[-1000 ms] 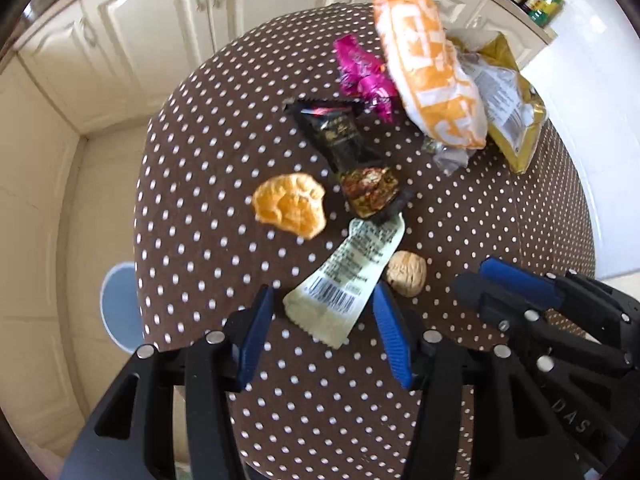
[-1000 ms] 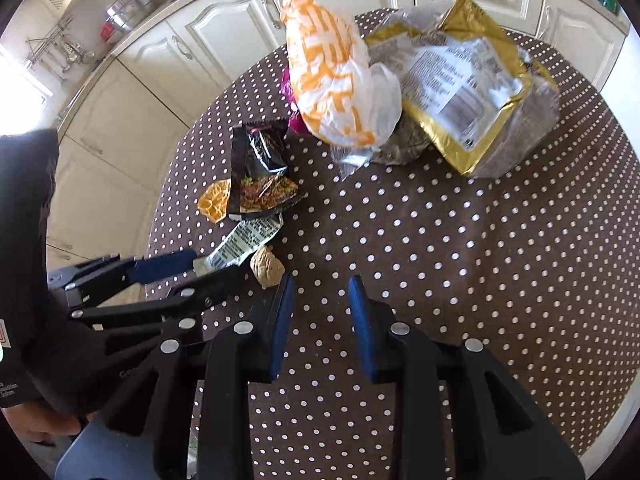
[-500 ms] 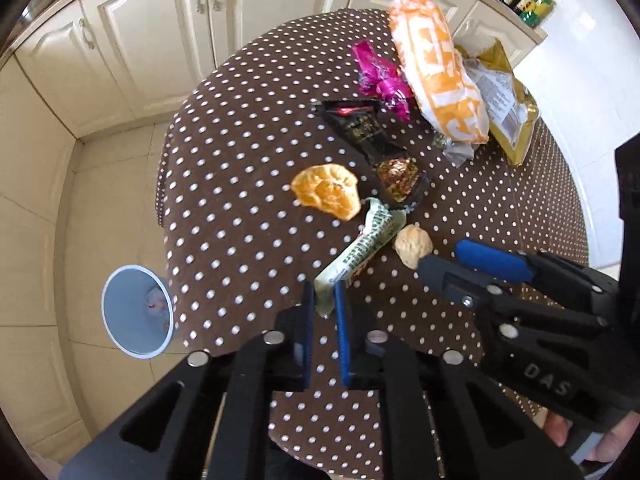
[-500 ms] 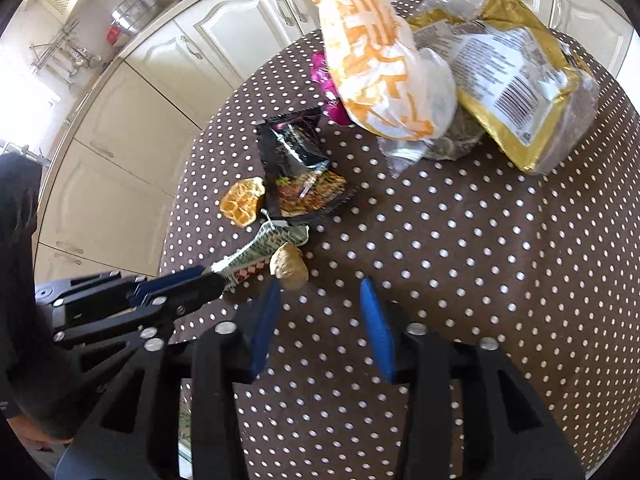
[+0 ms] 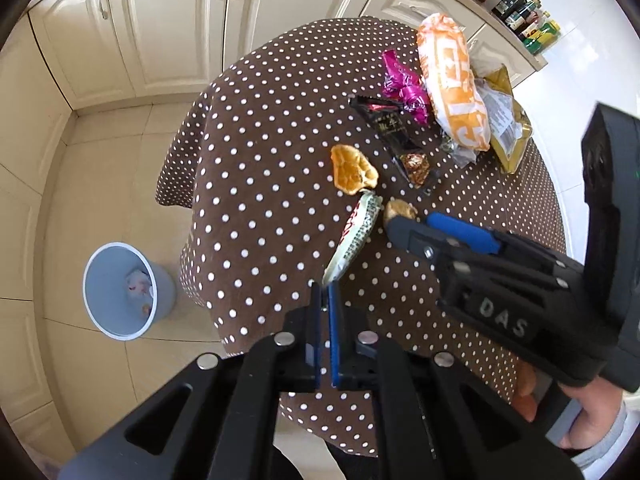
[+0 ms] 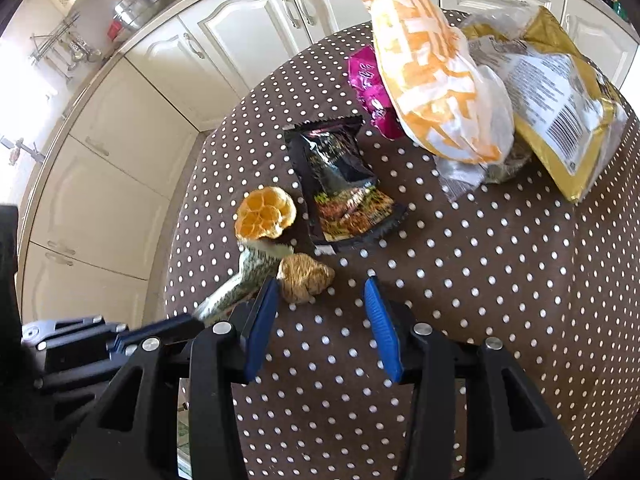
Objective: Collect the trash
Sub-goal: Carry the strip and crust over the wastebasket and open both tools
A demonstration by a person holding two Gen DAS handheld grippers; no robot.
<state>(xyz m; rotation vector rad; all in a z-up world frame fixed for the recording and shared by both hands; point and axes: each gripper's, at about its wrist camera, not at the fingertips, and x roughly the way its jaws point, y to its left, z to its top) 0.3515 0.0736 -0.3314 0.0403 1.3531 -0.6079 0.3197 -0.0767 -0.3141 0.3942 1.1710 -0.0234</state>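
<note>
- Left gripper (image 5: pixel 325 298) has its blue pads pinched on the near end of a white barcoded wrapper (image 5: pixel 354 236), whose far end reaches toward the orange peel (image 5: pixel 352 169).
- Right gripper (image 6: pixel 320 312) is wide open and holds nothing, with a crumpled brown paper ball (image 6: pixel 303 277) just ahead of its left pad.
- Black snack packet (image 6: pixel 340 184) lies mid-table; the orange-and-white bag (image 6: pixel 432 80) sits near the far edge.
- Blue bin (image 5: pixel 126 292) stands on the floor beside the table's (image 5: pixel 260 184) left edge.

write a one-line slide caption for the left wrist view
Left tool shut on the pale green barcode wrapper above the brown polka-dot tablecloth, light blue plastic bin waiting on the floor.
</note>
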